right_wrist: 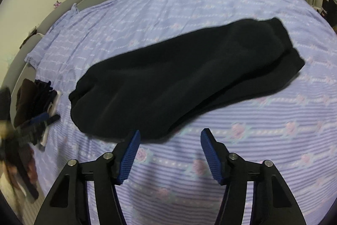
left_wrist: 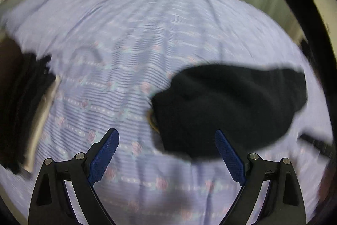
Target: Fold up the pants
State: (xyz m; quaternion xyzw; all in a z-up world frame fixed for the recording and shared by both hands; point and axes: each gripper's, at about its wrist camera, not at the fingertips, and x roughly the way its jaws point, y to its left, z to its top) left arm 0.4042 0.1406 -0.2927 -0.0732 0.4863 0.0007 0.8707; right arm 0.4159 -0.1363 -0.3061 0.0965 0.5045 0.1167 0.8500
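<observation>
Black pants [right_wrist: 185, 77] lay halved lengthwise on the bed [right_wrist: 263, 161]. Our left gripper [left_wrist: 166, 153] and right gripper [right_wrist: 169, 153] hovered, jaws wide, empty. Next, we judged: grasp one end, fold across.

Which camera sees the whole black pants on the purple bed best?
The right wrist view: the long black fabric pants lie sharp and whole, end to end, on the purple flowered bedsheet. The left wrist view is blurry and shows them foreshortened, close to the gripper.
</observation>
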